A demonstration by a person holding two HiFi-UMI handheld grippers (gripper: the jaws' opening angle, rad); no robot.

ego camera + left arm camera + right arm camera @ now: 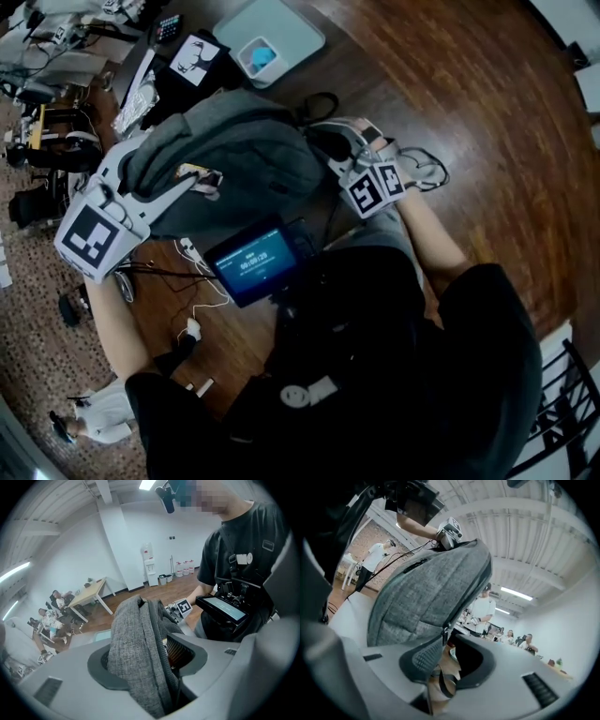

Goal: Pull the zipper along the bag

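Note:
A grey fabric backpack (246, 150) lies on the wooden table (450, 84). My left gripper (202, 180) is at the bag's left side. In the left gripper view it (145, 667) is shut on a thick fold of the grey bag (136, 634). My right gripper (330, 148) meets the bag's right end. In the right gripper view the zipper slider (446, 632) sits at the jaw tips, at the foot of the zip line running up the bag (426, 588). A tan pull tab (446, 670) with a black loop is pinched between the pads of the right gripper (445, 663).
A chest-mounted screen (253, 267) glows just below the bag, with white cables (197, 291) beside it. A pale tray (291, 23) holding a blue object and a black box (192, 61) lie beyond the bag. Several people stand in the room behind.

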